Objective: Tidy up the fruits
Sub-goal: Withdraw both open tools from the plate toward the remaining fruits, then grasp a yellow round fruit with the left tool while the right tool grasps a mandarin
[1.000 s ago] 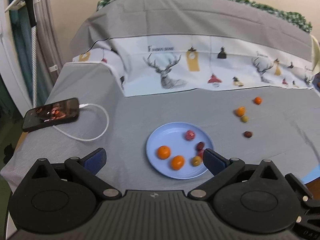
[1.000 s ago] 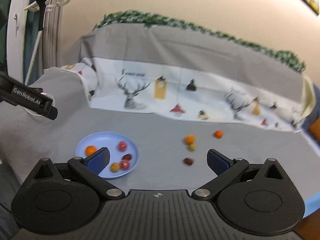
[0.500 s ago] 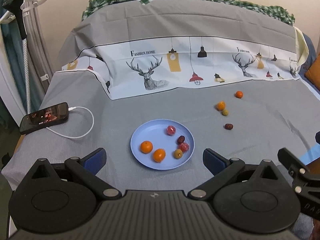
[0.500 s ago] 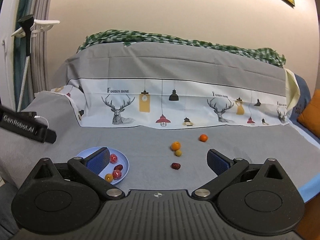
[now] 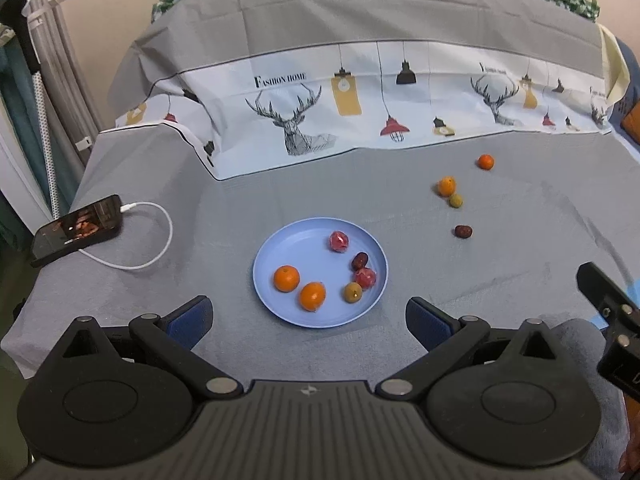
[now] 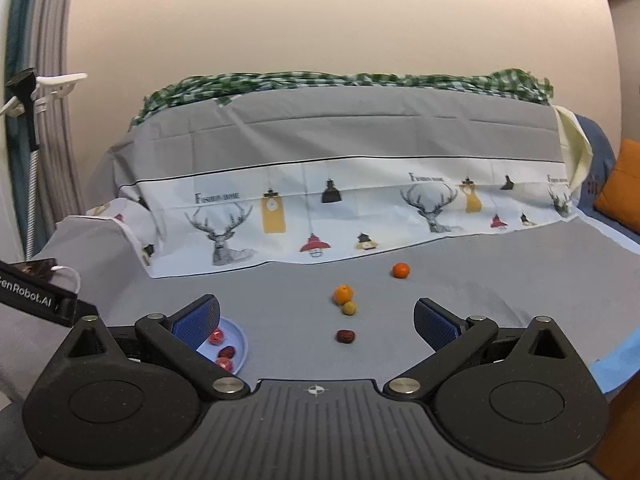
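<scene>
Nearest in, left claw spread wide with nothing between its blue pads, hovering low over the grey sheet of the bed. Right claw likewise wide open and empty, held a little further right, its black body poking into the left wrist view at the edge. Just ahead of the left claw, blue plate flat on the sheet, carrying six fruits: two oranges side by side at the near left, a small yellow-green fruit near the front right, a red fruit touching it, a dark red date just behind that, and another red fruit toward the far rim. From the right wrist view, only the plate's right edge showing, half hidden behind the left finger pad. Off to the left, phone lying screen up, white cable looping from it. Further out to the right, well apart from the plate, four loose fruits on the sheet: a dark date closest, then a yellow-green fruit touching an orange, and one more orange beyond, alone. Farthest back, deer-and-lamp printed cloth draped up the rise, green checked fabric along the top.
</scene>
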A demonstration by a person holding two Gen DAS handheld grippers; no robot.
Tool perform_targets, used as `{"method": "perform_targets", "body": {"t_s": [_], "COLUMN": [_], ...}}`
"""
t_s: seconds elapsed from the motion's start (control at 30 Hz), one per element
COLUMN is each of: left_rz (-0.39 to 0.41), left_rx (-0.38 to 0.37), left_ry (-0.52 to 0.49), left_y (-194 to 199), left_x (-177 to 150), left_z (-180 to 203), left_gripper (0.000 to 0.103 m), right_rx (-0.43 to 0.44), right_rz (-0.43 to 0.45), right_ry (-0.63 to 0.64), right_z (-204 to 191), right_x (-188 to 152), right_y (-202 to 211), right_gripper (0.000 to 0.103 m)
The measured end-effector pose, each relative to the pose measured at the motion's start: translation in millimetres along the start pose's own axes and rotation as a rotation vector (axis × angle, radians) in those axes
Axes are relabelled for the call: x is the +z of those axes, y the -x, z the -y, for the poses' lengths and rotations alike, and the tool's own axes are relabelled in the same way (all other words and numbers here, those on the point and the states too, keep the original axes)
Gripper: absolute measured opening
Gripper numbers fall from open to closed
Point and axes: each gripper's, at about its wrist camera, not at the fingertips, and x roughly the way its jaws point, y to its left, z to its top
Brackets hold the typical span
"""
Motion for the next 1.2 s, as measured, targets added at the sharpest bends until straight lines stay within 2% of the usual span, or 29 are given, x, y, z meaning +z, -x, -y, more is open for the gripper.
{"method": "perform_targets", "body": {"t_s": [0.47,0.67,0.83,0.97,1.2], "left_rz": [-0.058,-0.068,-0.098,-0.111,-0.143], "left_rx": [-0.014,-0.039,-0.074,-0.092,-0.165], "left_ry": [-0.03,-0.054,-0.072,-0.061,-0.098], "left_y": [-54,-93,-138,-181,-292], "left_x": [38,62,80,99,130], "left_z": [46,77,105,122,182], "left_gripper": [0.103,0.103,0.103,0.103,0.103], "right_rx": [-0.091,-0.189,-0.227,-0.202,-0.156], "right_rz": [0.013,0.002,-0.051,-0.112,-0.2], "right_ry": [-0.062,-0.115,-0.155,-0.162,-0.093], "right_z": [47,90,122,139,174], "right_x": [5,13,13,9,9], "right_y": [-51,-94,-135,-176,-297], "right_gripper": [0.102,0.102,0.102,0.102,0.102]}}
